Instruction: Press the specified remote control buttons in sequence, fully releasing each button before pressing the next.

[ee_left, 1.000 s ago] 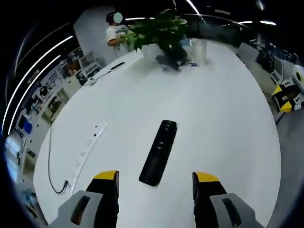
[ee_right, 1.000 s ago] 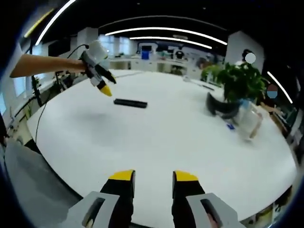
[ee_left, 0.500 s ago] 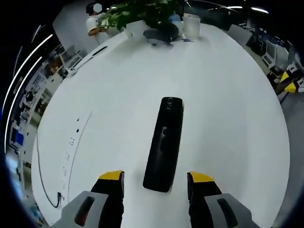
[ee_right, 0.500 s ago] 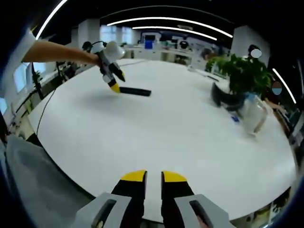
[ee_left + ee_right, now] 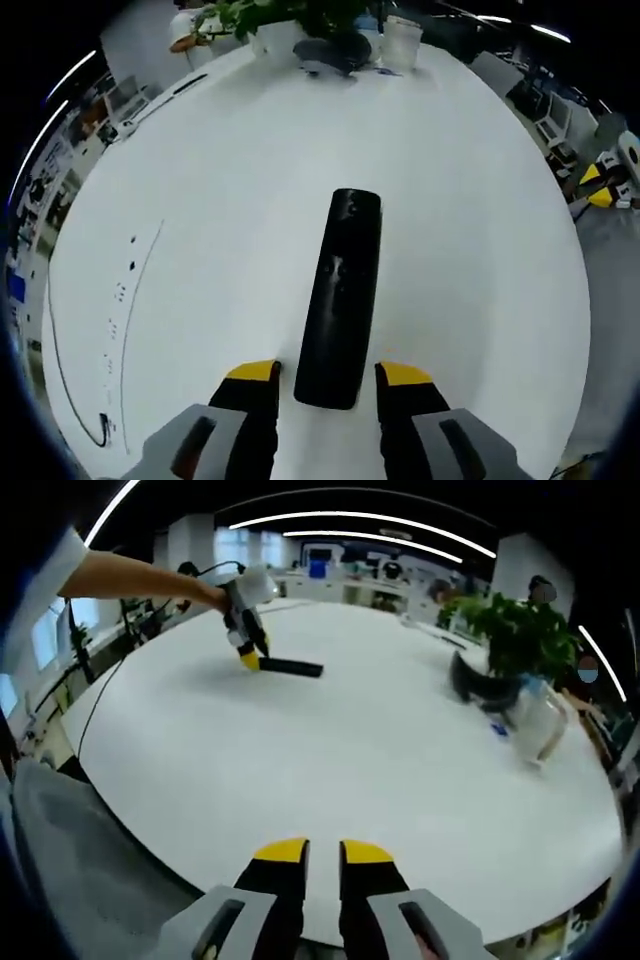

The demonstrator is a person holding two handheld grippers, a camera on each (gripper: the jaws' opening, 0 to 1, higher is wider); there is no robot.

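A long black remote control (image 5: 340, 295) lies flat on the round white table (image 5: 480, 250), pointing away from me. My left gripper (image 5: 328, 385) is low over it, open, and its yellow-tipped jaws straddle the remote's near end with a thin strip of table showing on each side. The right gripper view shows that left gripper (image 5: 248, 658), held by a person's outstretched arm, tilted down at the near end of the remote (image 5: 292, 667). My right gripper (image 5: 324, 855) hovers over the table's near edge, far from the remote, its jaws almost together and holding nothing.
At the far side of the table stand a potted plant (image 5: 515, 640), a dark curved object (image 5: 478, 688) and a clear container (image 5: 535, 720). A thin cable (image 5: 60, 390) runs along the left edge. People stand behind the plant. Office desks surround the table.
The left gripper has come down and forward onto the remote, and its jaws have narrowed around the near end. The right gripper's jaws closed a second ago and have stayed so since.
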